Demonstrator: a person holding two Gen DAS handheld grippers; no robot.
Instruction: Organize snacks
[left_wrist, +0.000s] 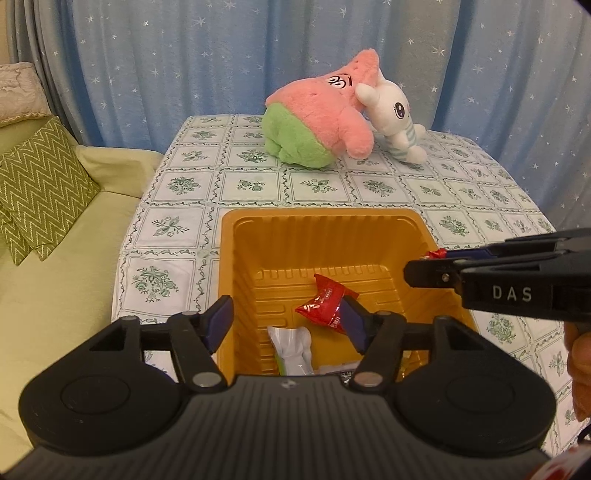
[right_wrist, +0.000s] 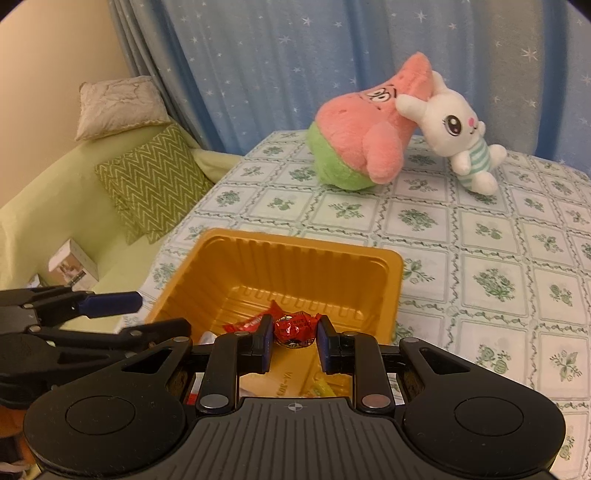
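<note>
Holding both tools over the orange tray (left_wrist: 417, 236), you have them angled down at its inside. Your right gripper (right_wrist: 292, 334) is clamped on a red wrapped candy (right_wrist: 295, 326), the blue pads pressing its two sides, and it hangs above the tray near the front right edge. Your left gripper (left_wrist: 284, 325) stands with its jaws apart and nothing between the pads. Just beyond its right finger (left_wrist: 352, 326) a red snack packet (left_wrist: 325, 304) lies tilted on the tray floor, and a white wrapper (left_wrist: 291, 347) lies closer to you in the tray, partly hidden by the tool body. In the right wrist view a bit of yellow wrapper (right_wrist: 325, 386) shows low in the tray too. The tray sits on a table (right_wrist: 480, 258) covered with a green floral checked cloth. At the far end a pink and green plush star (left_wrist: 317, 118) leans against a white plush rabbit (left_wrist: 391, 114). A green sofa (left_wrist: 55, 258) with a zigzag cushion (left_wrist: 40, 184) stands left of the table.
</note>
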